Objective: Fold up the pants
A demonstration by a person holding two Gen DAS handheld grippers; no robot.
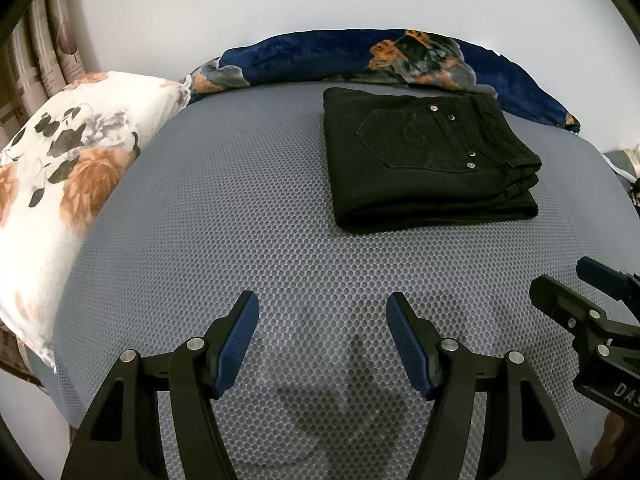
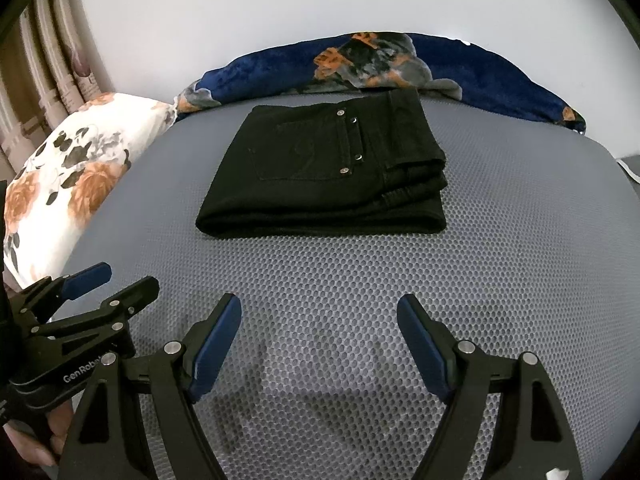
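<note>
Black pants [image 1: 428, 164] [image 2: 324, 176] lie folded into a compact rectangle on the grey mesh bed surface [image 1: 240, 240] [image 2: 520, 260], back pocket with metal rivets facing up. My left gripper [image 1: 322, 308] hovers open over bare mesh, well short of the pants and to their left. My right gripper [image 2: 320, 308] is also open with nothing between its blue pads, nearer than the fold's front edge. Each gripper shows at the edge of the other's view: the right gripper [image 1: 560, 280] and the left gripper [image 2: 126, 276].
A white floral pillow [image 1: 60, 184] [image 2: 68, 176] lies along the left side. A dark blue floral blanket [image 1: 360, 56] [image 2: 400, 64] is bunched against the white wall behind the pants. Curtains [image 2: 40, 80] hang at far left. A hand [image 2: 36, 440] grips the left tool.
</note>
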